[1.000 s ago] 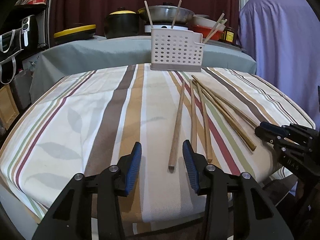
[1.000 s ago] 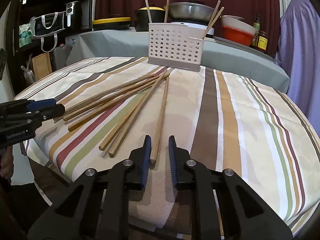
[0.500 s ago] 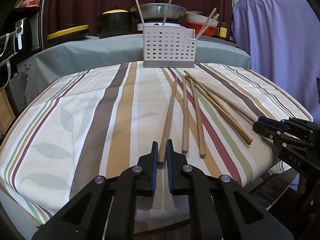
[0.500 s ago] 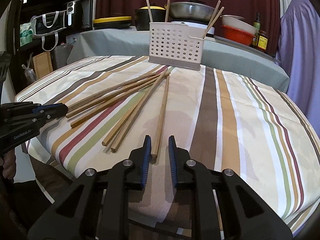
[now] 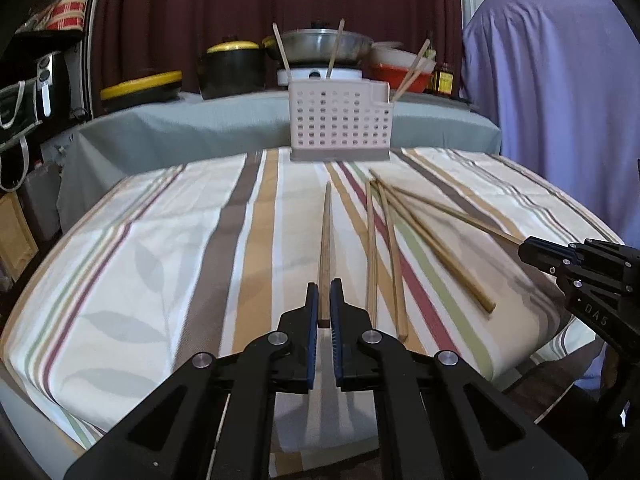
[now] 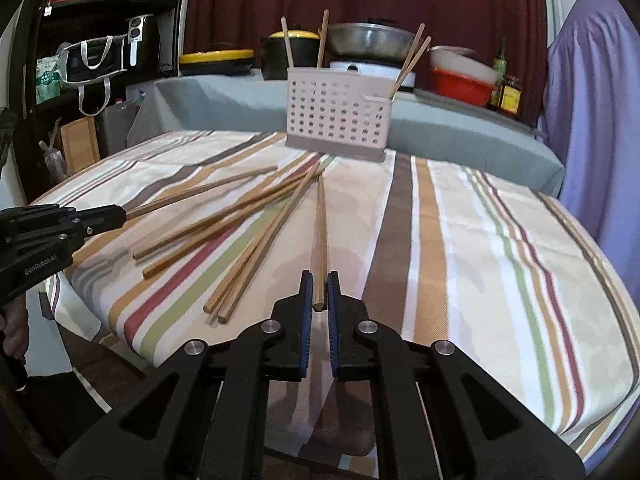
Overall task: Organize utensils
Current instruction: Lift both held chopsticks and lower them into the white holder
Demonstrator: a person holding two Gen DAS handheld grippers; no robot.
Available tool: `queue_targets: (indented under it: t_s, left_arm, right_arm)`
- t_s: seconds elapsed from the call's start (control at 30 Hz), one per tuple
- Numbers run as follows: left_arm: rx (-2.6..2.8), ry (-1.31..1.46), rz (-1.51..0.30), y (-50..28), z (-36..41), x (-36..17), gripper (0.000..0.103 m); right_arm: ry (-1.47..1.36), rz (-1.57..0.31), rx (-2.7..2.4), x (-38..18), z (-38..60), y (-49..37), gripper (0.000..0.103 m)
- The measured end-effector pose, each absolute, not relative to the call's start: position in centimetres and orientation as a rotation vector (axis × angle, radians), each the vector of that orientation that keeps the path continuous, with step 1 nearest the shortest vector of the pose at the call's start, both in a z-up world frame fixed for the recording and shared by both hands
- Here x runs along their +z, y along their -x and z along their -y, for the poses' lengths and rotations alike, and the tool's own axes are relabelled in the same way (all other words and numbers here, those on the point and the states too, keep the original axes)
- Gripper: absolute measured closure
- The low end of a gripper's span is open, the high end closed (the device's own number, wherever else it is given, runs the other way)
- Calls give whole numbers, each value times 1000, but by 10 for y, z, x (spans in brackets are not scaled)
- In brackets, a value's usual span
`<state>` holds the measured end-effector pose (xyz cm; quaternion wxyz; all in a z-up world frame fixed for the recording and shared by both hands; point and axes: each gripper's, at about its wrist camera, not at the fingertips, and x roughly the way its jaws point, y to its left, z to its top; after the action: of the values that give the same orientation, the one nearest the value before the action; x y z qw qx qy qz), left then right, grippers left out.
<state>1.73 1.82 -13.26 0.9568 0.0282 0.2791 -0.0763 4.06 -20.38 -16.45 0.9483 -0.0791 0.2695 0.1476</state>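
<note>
In the left wrist view the left gripper (image 5: 324, 294) sits at lower centre, its blue pads pinching the near end of a dark chopstick (image 5: 326, 240) that runs up the middle of the frame toward the white holder (image 5: 340, 122). In the right wrist view the right gripper (image 6: 319, 288) at lower centre has just closed further, and its pads clamp the near end of another chopstick (image 6: 319, 236) pointing toward the holder. More loose chopsticks (image 6: 224, 224) lie fanned on the striped tablecloth (image 6: 500, 240), left of centre in that view. The holder stands upright at the cloth's far edge, upper centre, with several chopsticks already sticking out of its top. Pots (image 5: 232, 66) sit behind it.
</note>
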Motion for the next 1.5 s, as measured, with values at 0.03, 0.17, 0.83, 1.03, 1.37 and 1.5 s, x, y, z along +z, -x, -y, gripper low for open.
queue_targets:
  t_s: [0.03, 0.17, 0.83, 1.03, 1.37, 1.5]
  left_arm:
    - [-153, -59, -556, -17, -18, -129, 96]
    - [-148, -57, -514, -15, -19, -114, 96]
    - [-102, -6, -293, -10, -38, -20, 96]
    - [-85, 31, -277, -17, -43, -3, 96]
    - [-84, 44, -260, -24, -42, 20, 96]
    - [-85, 47, -247, -31, -42, 25, 96]
  right_arm:
    - [168, -530, 294, -160, 204, -39, 95]
    - [189, -473, 281, -142, 204, -36, 97]
    - [93, -259, 265, -45, 235, -42, 97]
    - [78, -226, 267, -27, 240, -48, 97]
    - [83, -230, 275, -18, 237, -66, 97]
    - [82, -239, 283, -14, 235, -74, 97]
